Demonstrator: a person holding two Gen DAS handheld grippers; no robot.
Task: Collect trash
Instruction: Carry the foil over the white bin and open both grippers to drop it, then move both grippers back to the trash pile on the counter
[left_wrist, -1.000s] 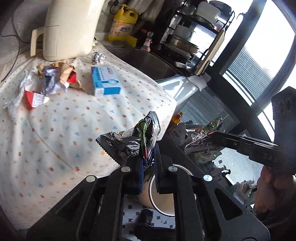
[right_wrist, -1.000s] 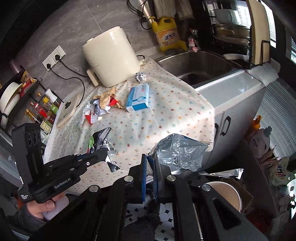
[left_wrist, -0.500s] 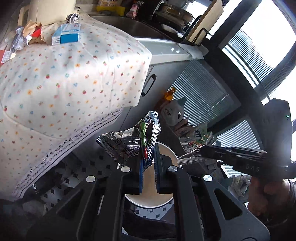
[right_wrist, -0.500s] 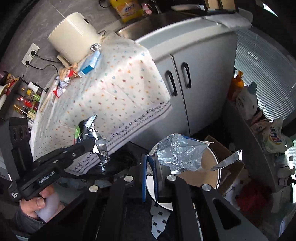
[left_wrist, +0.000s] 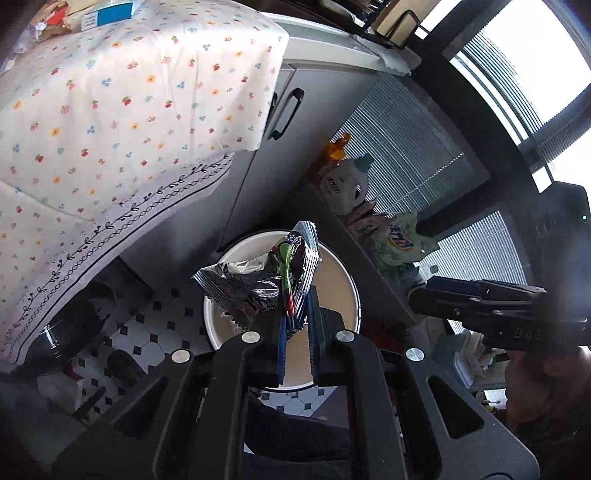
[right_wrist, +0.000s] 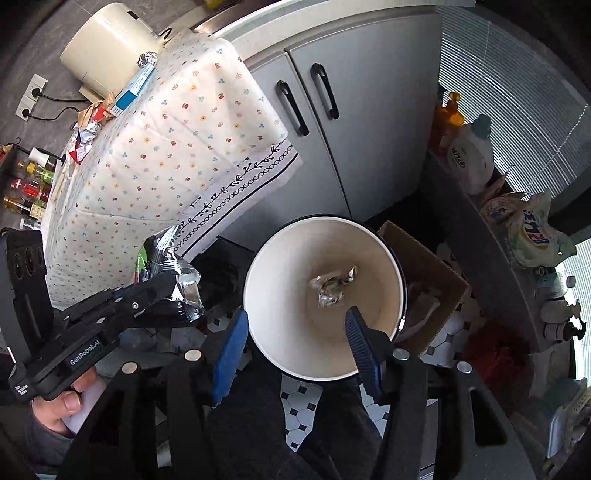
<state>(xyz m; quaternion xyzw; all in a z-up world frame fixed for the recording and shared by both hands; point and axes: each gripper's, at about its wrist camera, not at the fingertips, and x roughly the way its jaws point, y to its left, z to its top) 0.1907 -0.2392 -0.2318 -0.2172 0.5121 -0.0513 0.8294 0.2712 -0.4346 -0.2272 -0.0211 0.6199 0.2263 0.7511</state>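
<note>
Left hand-held gripper (left_wrist: 295, 314) clenched on foil snack wrapper (left_wrist: 255, 284): light, crinkly, slippery; you pinch crimped edge. Right hand-held gripper (right_wrist: 295, 332) opening, nothing between jaws, above white bin (right_wrist: 280, 347).

Crinkled shiny foil wrapper (left_wrist: 255, 284), smooth glossy bin (right_wrist: 284, 258), printed cloth (right_wrist: 166, 147), seemingly cardboard box (right_wrist: 424, 258)

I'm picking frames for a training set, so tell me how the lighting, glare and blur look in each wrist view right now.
Left wrist view: the window is blown out white at upper right, the right gripper reads dark and hazy against it, and the snack wrapper stays sharp. Right wrist view: even light, the white bin and the foil wrapper inside it crisp, with strong fisheye bending at the edges.
</note>
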